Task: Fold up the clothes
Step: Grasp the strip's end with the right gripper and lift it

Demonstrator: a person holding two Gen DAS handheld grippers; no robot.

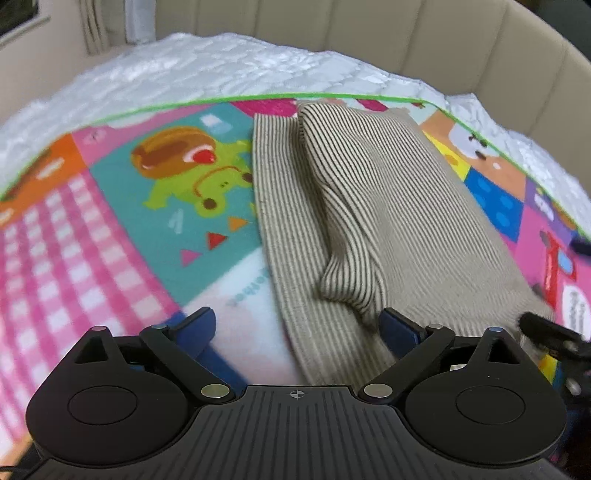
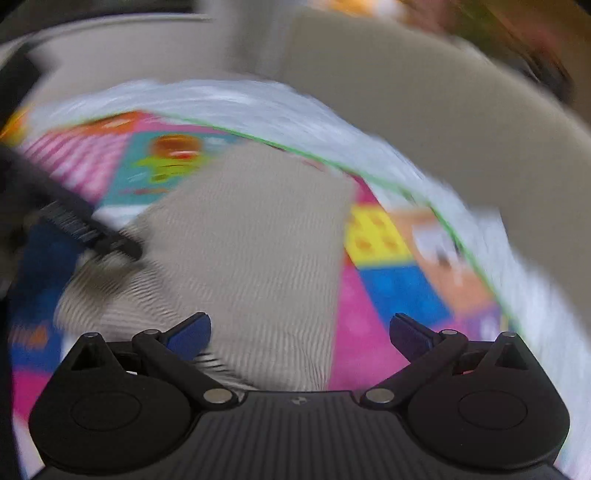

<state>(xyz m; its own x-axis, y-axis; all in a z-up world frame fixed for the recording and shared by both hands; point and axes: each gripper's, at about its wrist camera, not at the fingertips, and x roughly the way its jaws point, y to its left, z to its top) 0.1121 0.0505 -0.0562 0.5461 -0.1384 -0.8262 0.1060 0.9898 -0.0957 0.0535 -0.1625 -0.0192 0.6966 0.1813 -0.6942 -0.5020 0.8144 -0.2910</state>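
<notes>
The left gripper (image 1: 297, 328) hangs low over the bed with its blue-padded fingers (image 1: 199, 325) spread wide and nothing between them. Straight ahead of it, running away from its right-hand finger, lies the striped garment (image 1: 354, 206), a beige knit with thin dark lines, laid long and narrow on a bright cartoon blanket (image 1: 110, 229). A sleeve (image 1: 332, 192) is doubled over on top of the body of the garment, its cuff end reaching back to just in front of the right-hand finger. The blanket's green edge (image 1: 236, 99) curves beyond the garment's far end, with white quilted bedding (image 1: 207, 62) past it and a padded beige headboard (image 1: 369, 33) behind that. The right gripper (image 2: 300, 330) is likewise spread apart and empty, though its view is badly smeared; the same striped garment (image 2: 255, 236) sits directly in front of it and under its left-hand finger, with pink, yellow and blue blanket squares off to its right. The dark shape at its left looks like the other tool, but the blur leaves that uncertain.
</notes>
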